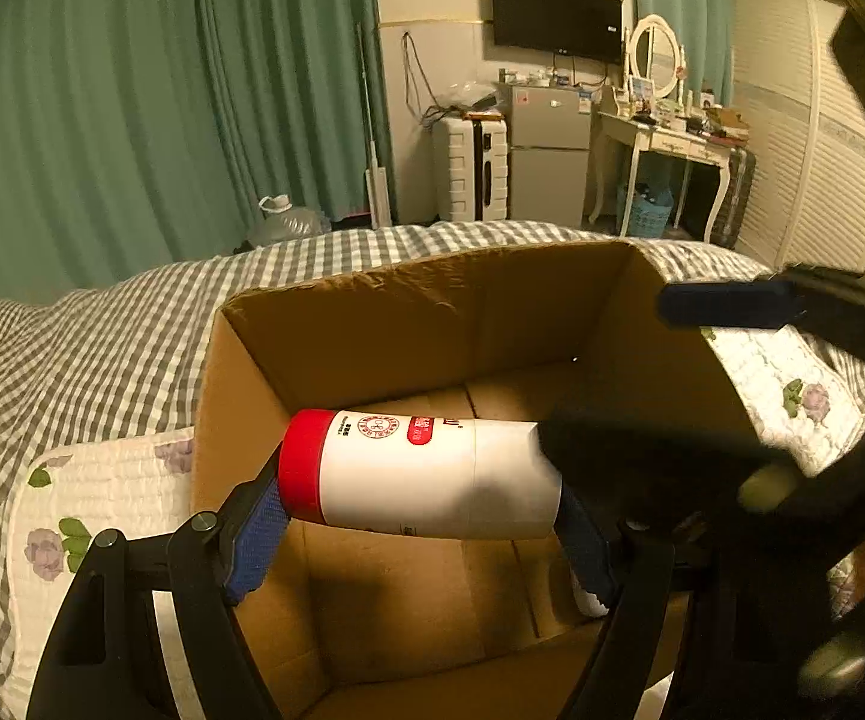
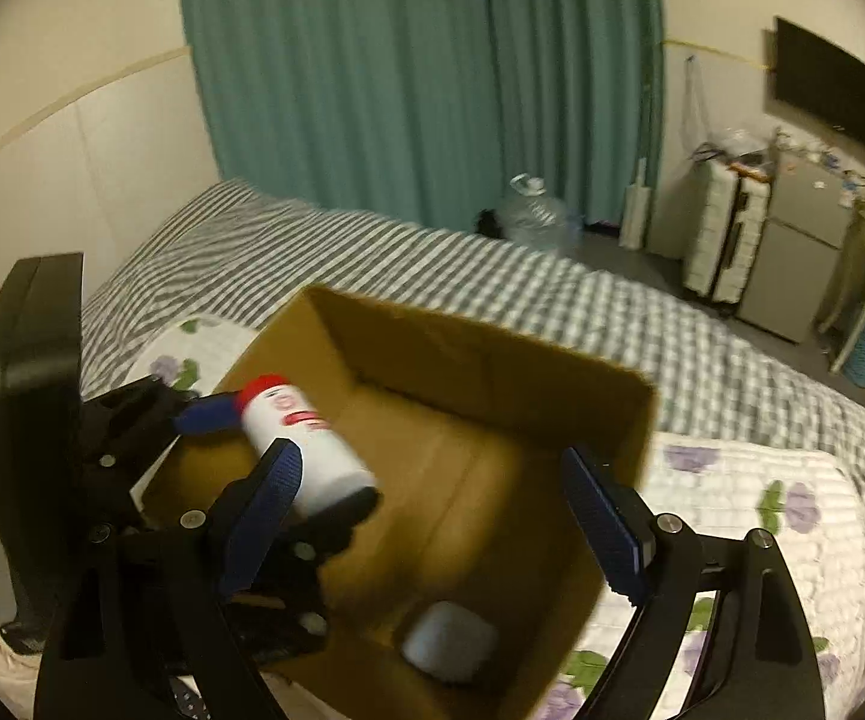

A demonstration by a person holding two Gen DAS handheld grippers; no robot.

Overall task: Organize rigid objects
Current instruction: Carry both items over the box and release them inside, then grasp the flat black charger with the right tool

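Sideways over the open cardboard box [image 1: 408,324], the white bottle with the red cap [image 1: 432,474] is pinched end to end by the left hand-held gripper [image 1: 426,534]: one blue pad presses the cap end, the other the base. The bottle hangs above the box floor, apart from it, with its red label print facing up. In the right wrist view the same bottle [image 2: 303,441] sits over the near left part of the box [image 2: 492,372], blurred. The right hand-held gripper [image 2: 432,516] is spread wide over the box with nothing between its blue pads [image 2: 603,531]. A small white rounded object [image 2: 447,639] lies on the box floor near the front wall; what it is cannot be made out. The box stands on a bed with a grey checked cover [image 1: 102,336], beside a white quilted pillow with purple flowers [image 1: 90,510]. Green curtains [image 1: 162,90] hang behind the bed.
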